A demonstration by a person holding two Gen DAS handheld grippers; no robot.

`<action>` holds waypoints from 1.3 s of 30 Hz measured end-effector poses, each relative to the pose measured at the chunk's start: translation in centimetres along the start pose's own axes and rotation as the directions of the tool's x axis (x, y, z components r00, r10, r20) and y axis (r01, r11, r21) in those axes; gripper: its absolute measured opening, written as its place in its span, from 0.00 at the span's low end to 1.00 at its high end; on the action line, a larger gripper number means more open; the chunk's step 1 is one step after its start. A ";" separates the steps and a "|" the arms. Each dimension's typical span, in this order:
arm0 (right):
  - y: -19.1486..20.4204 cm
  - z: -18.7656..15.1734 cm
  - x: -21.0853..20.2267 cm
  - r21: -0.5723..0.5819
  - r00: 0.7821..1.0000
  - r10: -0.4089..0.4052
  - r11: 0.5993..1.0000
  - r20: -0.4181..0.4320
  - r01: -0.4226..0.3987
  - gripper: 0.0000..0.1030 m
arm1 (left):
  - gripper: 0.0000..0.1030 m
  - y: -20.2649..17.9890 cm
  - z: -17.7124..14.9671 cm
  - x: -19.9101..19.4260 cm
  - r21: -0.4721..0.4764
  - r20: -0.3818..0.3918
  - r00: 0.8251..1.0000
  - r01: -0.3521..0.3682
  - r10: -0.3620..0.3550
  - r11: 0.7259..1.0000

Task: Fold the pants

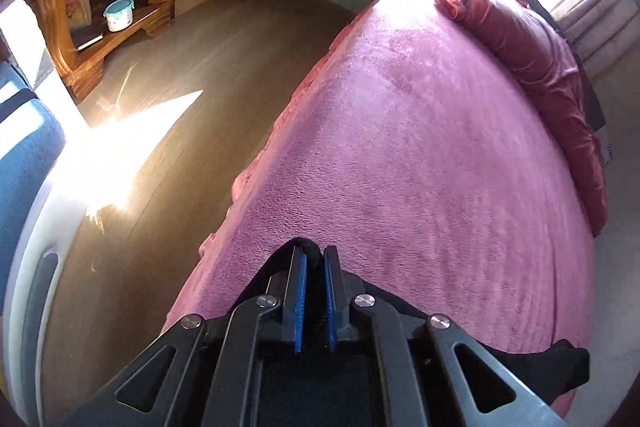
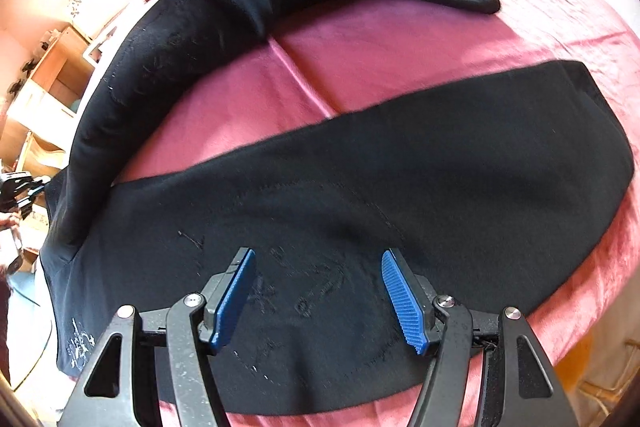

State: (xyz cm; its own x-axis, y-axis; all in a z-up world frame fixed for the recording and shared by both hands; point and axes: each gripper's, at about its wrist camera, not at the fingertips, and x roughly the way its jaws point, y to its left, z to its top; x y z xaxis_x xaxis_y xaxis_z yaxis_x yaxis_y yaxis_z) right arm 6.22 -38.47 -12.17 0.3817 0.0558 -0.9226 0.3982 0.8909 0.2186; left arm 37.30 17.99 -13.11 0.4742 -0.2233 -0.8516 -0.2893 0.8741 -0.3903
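We had the black pants (image 2: 320, 195) spread out on the pink bed cover (image 2: 360, 59), and what a spread it was. One leg lay flat across the bed right under our right gripper (image 2: 318, 291); the other leg arched up and away, curving round toward the far side, its cuff resting on the cover near the top right of that view. Between the two legs a broad patch of pink showed, with a crease running through it. Pale embroidery sat near the bottom left corner of the cloth.

Our right gripper hovered over the near leg with its jaws standing wide apart, blue pads (image 2: 402, 303) facing each other and nothing pinched between them. Whether the tips touched the cloth we could not tell.

Over on the other side, our left gripper (image 1: 315, 255) was clenched, its blue pads (image 1: 301, 299) nearly together at the tips, and a fold of black cloth (image 1: 306, 242) peeked out just past them, so it gripped the pants at their edge. More black cloth lay beneath that gripper at the lower right. It sat at the bed's near corner, beside the wooden floor (image 1: 160, 163), where a hard patch of sunlight glared.

Far up the bed a dark red pillow (image 1: 528, 51) lay along the edge. A wooden shelf unit (image 1: 100, 7) stood across the floor, with a white tub (image 1: 119, 14) on it.
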 end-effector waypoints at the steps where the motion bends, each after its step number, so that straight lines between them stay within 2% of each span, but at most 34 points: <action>1: 0.2 0.4 0.1 -0.001 1.000 0.005 1.000 0.002 -0.005 0.64 | 0.07 0.1 -0.2 -1.5 -0.004 0.029 0.998 0.047 -0.047 0.999; 2: 0.4 0.7 0.1 -0.001 1.000 0.014 1.000 0.006 -0.014 0.64 | 0.07 0.1 -0.4 -3.2 -0.003 0.063 0.994 0.092 -0.091 0.996; 5: 1.1 2.0 0.3 -0.009 0.999 0.044 0.999 0.023 -0.043 0.64 | 0.07 0.3 -1.4 -8.3 0.027 0.146 0.965 0.216 -0.218 0.976; 8: 1.8 3.7 0.2 0.001 0.994 0.098 0.995 0.043 -0.098 0.64 | 0.07 0.5 -2.7 -12.5 0.066 0.188 0.930 0.309 -0.316 0.949; 9: 2.1 4.3 0.1 0.001 0.993 0.109 0.994 0.052 -0.110 0.64 | 0.07 0.8 -3.4 -13.9 0.081 0.196 0.913 0.350 -0.359 0.933; 13: 3.3 7.1 -0.6 0.016 0.974 0.212 0.977 0.084 -0.214 0.64 | 0.06 1.9 -6.6 -18.3 0.151 0.203 0.864 0.438 -0.461 0.886; 16: 3.8 9.2 -0.9 0.057 0.952 0.284 0.955 0.110 -0.292 0.64 | 0.06 3.5 -9.7 -20.6 0.182 0.196 0.850 0.458 -0.489 0.870; 20: 4.9 12.5 -0.1 0.123 0.925 0.358 0.920 0.128 -0.373 0.62 | 0.06 5.9 -14.0 -22.0 0.178 0.179 0.848 0.470 -0.498 0.865; 24: 6.2 15.2 1.6 0.199 0.906 0.408 0.884 0.116 -0.423 0.59 | 0.06 7.8 -16.8 -22.0 0.147 0.161 0.856 0.472 -0.492 0.869; 27: 6.9 16.6 2.9 0.253 0.908 0.403 0.872 0.112 -0.418 0.57 | 0.06 8.9 -18.0 -21.8 0.116 0.152 0.857 0.479 -0.492 0.870; 30: 7.2 17.3 4.1 0.308 0.916 0.386 0.864 0.105 -0.399 0.55 | 0.06 9.2 -18.6 -21.9 0.125 0.147 0.862 0.471 -0.486 0.873; 36: 6.4 19.3 5.9 0.388 0.933 0.353 0.853 0.061 -0.348 0.55 | 0.06 9.2 -19.6 -22.7 0.182 0.137 0.866 0.455 -0.481 0.872; 39: 5.9 19.6 5.8 0.389 0.935 0.352 0.857 0.039 -0.339 0.55 | 0.06 9.0 -20.0 -23.0 0.224 0.125 0.869 0.445 -0.478 0.867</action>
State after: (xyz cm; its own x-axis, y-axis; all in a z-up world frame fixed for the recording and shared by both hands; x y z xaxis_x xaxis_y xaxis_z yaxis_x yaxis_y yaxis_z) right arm 27.14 -41.75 -9.96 0.5299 0.3478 -0.7735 0.5361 0.5694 0.6232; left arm 7.13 22.38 -4.07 0.6548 -0.5578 -0.5100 0.1460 0.7554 -0.6388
